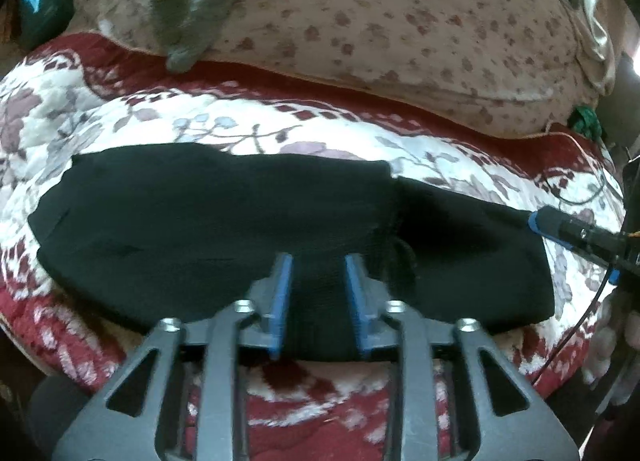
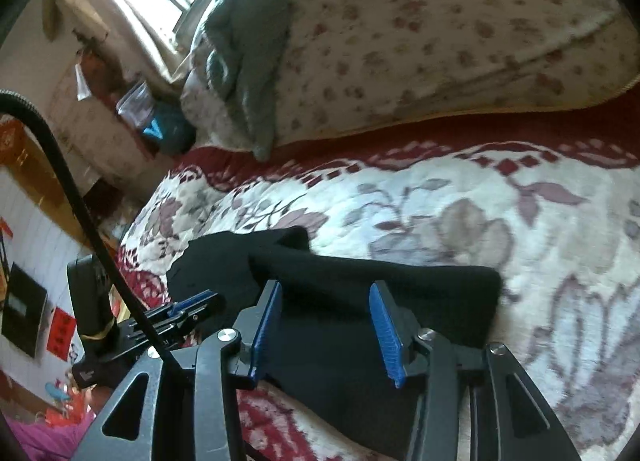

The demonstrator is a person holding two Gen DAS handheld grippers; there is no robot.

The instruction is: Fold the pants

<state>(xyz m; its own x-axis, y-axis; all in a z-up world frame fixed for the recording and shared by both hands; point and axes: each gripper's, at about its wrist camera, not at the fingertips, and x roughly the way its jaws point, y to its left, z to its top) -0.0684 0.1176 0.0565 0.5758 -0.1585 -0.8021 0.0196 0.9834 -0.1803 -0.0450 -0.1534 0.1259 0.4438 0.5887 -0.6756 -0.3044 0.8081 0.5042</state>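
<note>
The black pants (image 1: pixel 224 213) run under the left gripper (image 1: pixel 318 301), so their near edge is hidden there, and the dark cloth shows no seams or waistband. In the right wrist view the right gripper (image 2: pixel 328 329) covers their middle — the lower end is cut off at the bottom edge. The grey garment (image 1: pixel 192 5), upper left, is blurred — its kind unclear.
</note>
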